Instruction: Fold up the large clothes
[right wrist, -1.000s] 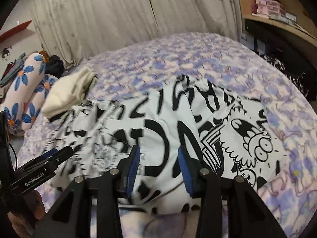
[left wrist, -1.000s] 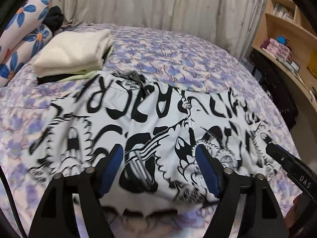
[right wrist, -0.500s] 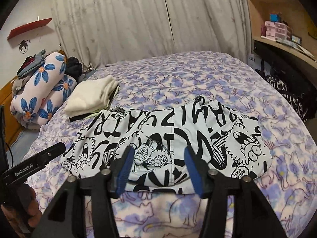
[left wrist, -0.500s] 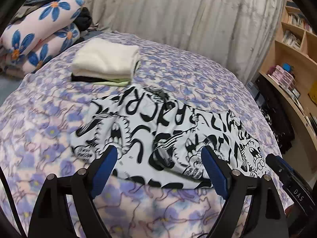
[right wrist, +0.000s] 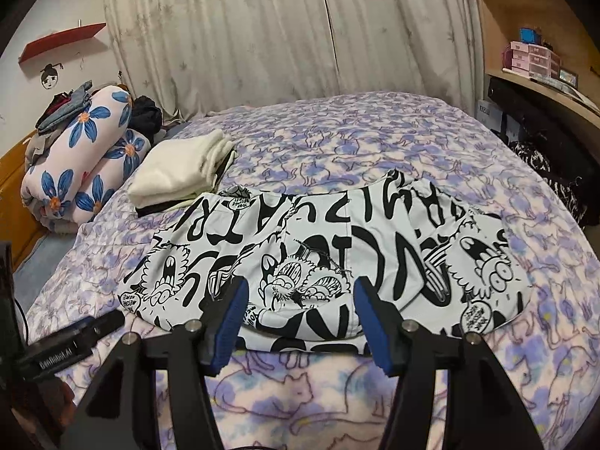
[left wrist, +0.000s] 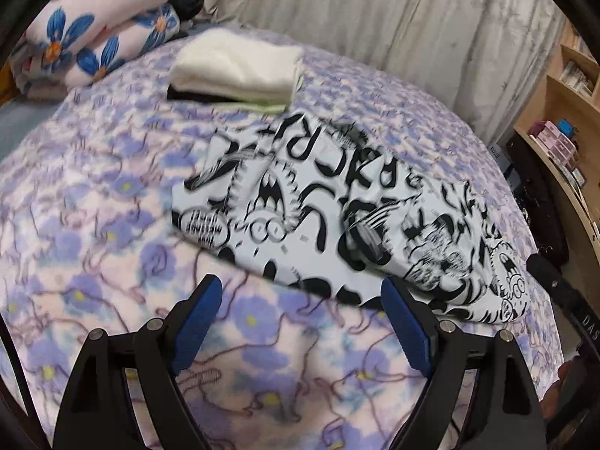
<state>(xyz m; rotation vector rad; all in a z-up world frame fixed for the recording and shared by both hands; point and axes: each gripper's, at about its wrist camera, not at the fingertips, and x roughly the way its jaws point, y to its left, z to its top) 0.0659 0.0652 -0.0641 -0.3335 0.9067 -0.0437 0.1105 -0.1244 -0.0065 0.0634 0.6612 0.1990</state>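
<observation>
A white garment with black cartoon print [left wrist: 337,210] lies folded in a wide band across the purple bedspread [left wrist: 93,195]. My left gripper [left wrist: 298,288] is open over bare bedspread, just short of the garment's near edge, with nothing between its blue pads. My right gripper [right wrist: 300,288] is also open and empty, hanging in front of the garment [right wrist: 326,255] at its near edge. Each view catches the other gripper at its side: the right one [left wrist: 558,281] and the left one [right wrist: 71,341].
A stack of folded cream clothes [right wrist: 183,168] sits just beyond the garment's left end. Rolled floral bedding [right wrist: 86,157] lies at the bed's left side. A curtain [right wrist: 300,30] hangs behind, and wooden shelves [right wrist: 536,60] stand on the right.
Both grippers have drawn back from the garment and their jaws have widened. The garment now lies free on the bed, farther from both cameras. The left view has swung leftward.
</observation>
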